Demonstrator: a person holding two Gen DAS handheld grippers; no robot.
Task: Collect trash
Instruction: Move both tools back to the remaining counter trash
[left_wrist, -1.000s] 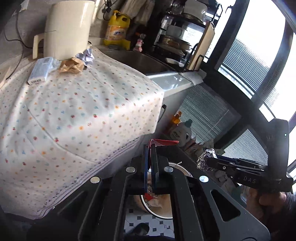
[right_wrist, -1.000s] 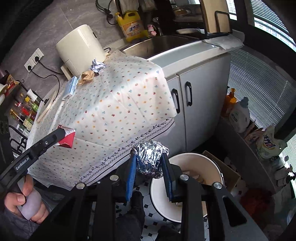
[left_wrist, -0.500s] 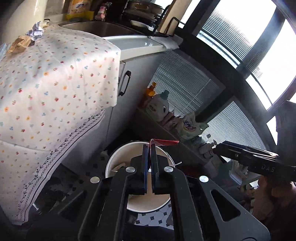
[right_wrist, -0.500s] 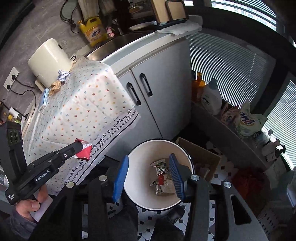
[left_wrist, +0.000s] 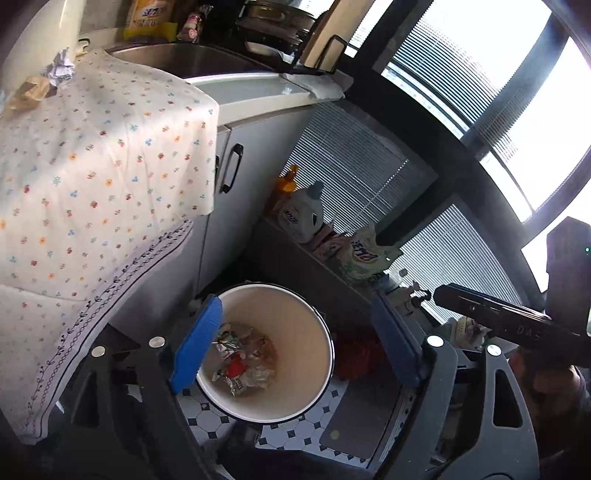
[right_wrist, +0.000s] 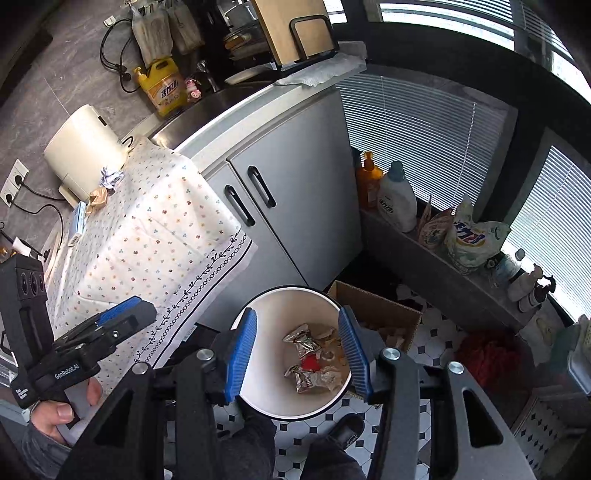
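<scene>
Trash (right_wrist: 312, 360): crinkled foil wrappers, clear film, one red piece, heaped at bottom of round white bin (right_wrist: 291, 406) with dark rim, on black-and-white tiled floor (right_wrist: 436, 343). Left gripper (left_wrist: 299, 343): jaws opening, wide, nothing between blue ribbed pads, bin below. Right gripper (right_wrist: 297, 354): jaws part open, empty, above bin. Open cardboard box (right_wrist: 373, 306) just right of bin. Far left: dotted cloth (right_wrist: 147, 229) over counter, crumpled foil (right_wrist: 110, 177) and brown paper (right_wrist: 98, 197) on it. "GenRobot.AI" printed on left gripper body.
</scene>
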